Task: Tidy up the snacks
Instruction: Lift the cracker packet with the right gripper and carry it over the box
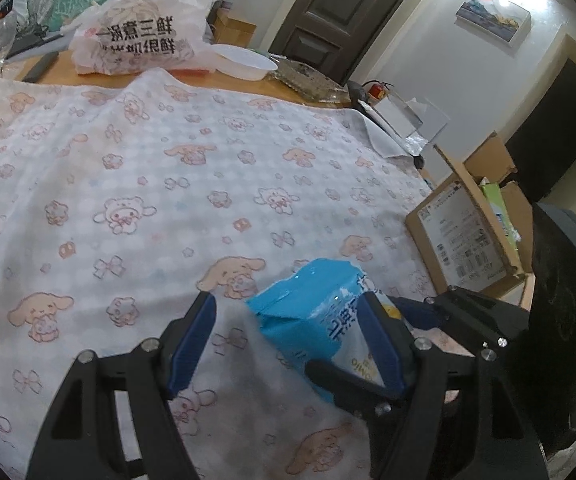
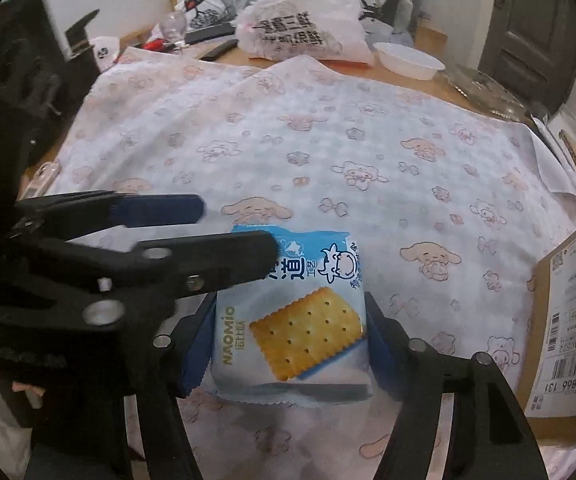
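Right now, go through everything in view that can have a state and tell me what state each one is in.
Cracker packet: sealed, flat on the tablecloth, between the right hand-held gripper's pads.
Right hand-held gripper: pads against the packet's sides.
Left hand-held gripper: open, one finger over the packet's end.
Cardboard box: flaps open.
Plastic bag: full, handles loose.
White bowl: upright, apparently empty.
Door: shut.
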The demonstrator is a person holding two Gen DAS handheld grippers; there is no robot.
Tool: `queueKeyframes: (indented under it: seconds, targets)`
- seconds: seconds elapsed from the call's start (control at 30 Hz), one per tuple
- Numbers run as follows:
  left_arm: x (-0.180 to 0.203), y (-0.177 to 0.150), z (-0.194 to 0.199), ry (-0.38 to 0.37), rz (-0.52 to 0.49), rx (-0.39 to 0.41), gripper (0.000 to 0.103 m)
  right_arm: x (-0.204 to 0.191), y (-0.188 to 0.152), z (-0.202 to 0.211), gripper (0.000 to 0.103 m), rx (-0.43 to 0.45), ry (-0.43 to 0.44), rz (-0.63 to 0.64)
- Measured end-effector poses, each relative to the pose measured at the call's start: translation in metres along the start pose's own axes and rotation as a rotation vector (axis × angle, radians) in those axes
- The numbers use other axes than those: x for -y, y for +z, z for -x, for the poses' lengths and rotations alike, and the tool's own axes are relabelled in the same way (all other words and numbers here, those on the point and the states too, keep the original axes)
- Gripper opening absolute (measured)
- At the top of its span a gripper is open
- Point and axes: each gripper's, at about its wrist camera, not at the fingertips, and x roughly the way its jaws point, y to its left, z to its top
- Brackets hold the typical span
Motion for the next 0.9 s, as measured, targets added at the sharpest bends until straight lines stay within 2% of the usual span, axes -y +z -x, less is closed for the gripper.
queueKeyframes:
  seconds: [0.13, 0.23, 0.33, 0.43, 0.47, 0.57, 0.73, 0.9]
  targets:
    - [0.009, 0.001, 0.013, -0.109, 0.018, 0.023, 0.070, -0.003, -0.002, 0.021, 0.062, 0.083, -0.008, 0.012]
    - [0.018, 0.006, 0.025, -0.137, 0.016, 0.046, 0.070, -0.003, 0.001, 0.046, 0.062, 0.175, 0.010, -0.002]
    - [0.027, 0.012, 0.041, -0.218, 0.041, 0.083, 0.068, -0.002, 0.001, 0.076, 0.062, 0.299, 0.034, -0.010]
    - [0.037, 0.018, 0.055, -0.273, 0.045, 0.110, 0.068, 0.001, 0.001, 0.097, 0.062, 0.386, 0.058, -0.023]
    - [0.041, 0.020, 0.057, -0.278, 0.045, 0.113, 0.067, 0.001, 0.000, 0.103, 0.062, 0.409, 0.059, -0.021]
    - [0.060, 0.025, 0.070, -0.286, -0.006, 0.145, 0.050, 0.003, -0.003, 0.117, 0.062, 0.441, 0.062, -0.014]
    - [0.096, 0.034, 0.081, -0.246, -0.090, 0.173, 0.047, 0.020, -0.008, 0.140, 0.062, 0.481, 0.079, -0.022]
    - [0.149, 0.043, 0.086, -0.207, -0.216, 0.197, 0.046, 0.046, -0.017, 0.171, 0.062, 0.524, 0.059, -0.021]
